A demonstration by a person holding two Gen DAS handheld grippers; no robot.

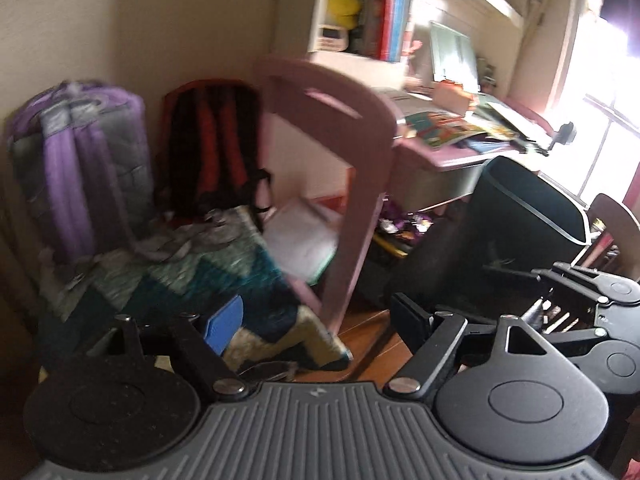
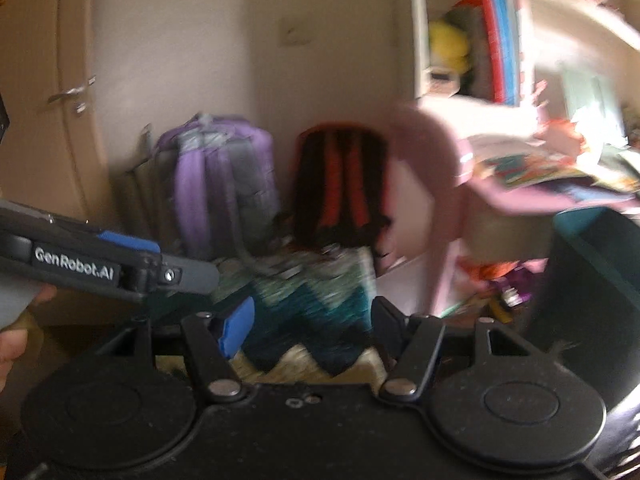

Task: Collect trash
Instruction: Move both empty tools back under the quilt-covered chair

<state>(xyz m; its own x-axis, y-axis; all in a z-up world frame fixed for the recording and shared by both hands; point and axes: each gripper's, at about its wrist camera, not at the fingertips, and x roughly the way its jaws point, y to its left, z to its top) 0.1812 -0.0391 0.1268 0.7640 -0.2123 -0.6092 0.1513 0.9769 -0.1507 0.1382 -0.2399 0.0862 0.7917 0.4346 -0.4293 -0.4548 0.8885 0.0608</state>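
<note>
- Pink table (image 1: 440, 156): cluttered, so reaching for the small wrappers (image 1: 404, 226) on the floor beneath it risks knocking the chair (image 1: 352, 168).
- Dark bin (image 1: 532, 216): stands just beside the table; blurred views could spoil aim.
- Left tongs (image 1: 316, 320) and right tongs (image 2: 308, 326): both open, empty.

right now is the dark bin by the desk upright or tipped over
Tipped: the dark bin leans sideways beside the pink desk, its rimmed mouth facing sideways rather than up. Contents cannot be seen.
</note>
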